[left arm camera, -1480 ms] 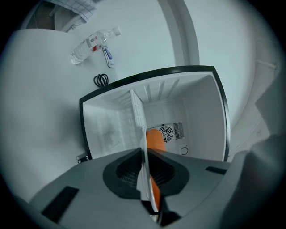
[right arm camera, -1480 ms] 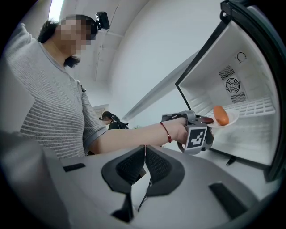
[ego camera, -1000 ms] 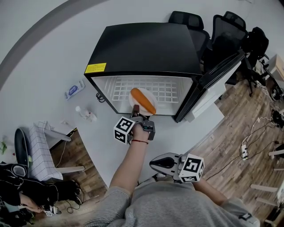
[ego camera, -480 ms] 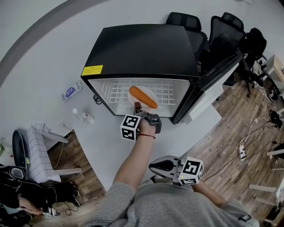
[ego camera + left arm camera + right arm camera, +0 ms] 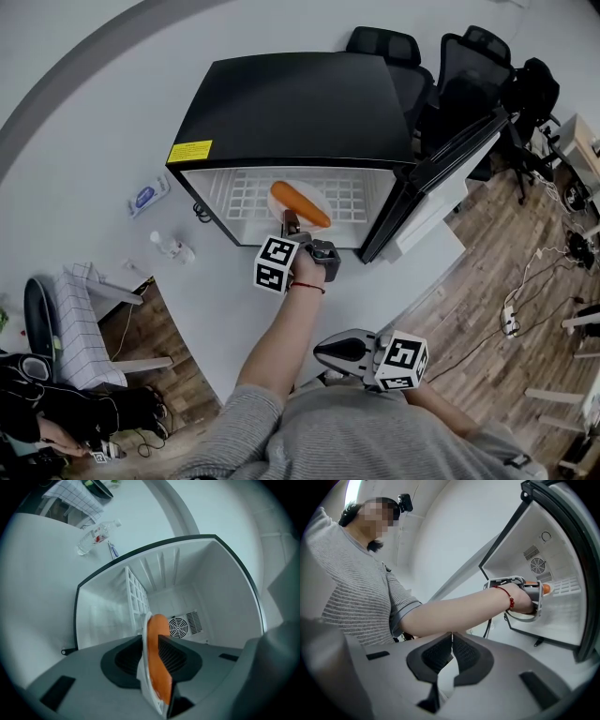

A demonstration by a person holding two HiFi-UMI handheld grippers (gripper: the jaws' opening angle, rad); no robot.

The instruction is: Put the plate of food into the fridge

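Note:
A white plate (image 5: 317,195) with a long orange piece of food (image 5: 300,205) lies on the white wire shelf (image 5: 246,192) inside the black mini fridge (image 5: 300,103), whose door (image 5: 441,178) stands open to the right. My left gripper (image 5: 289,225) reaches in at the plate's near rim. In the left gripper view the plate (image 5: 145,677) and the food (image 5: 157,658) stand edge-on between the jaws, which are opening and leave a gap wider than the rim. My right gripper (image 5: 323,349) hangs low by the person's body, shut and empty (image 5: 451,641).
A water bottle (image 5: 175,247) and a wipes pack (image 5: 150,195) lie on the white platform left of the fridge. Black office chairs (image 5: 469,66) stand behind the door. A chair with a checked cloth (image 5: 80,309) sits at the lower left, on the wood floor.
My left gripper has carried the plate from the fridge's front edge farther in onto the shelf. The right gripper has stayed put.

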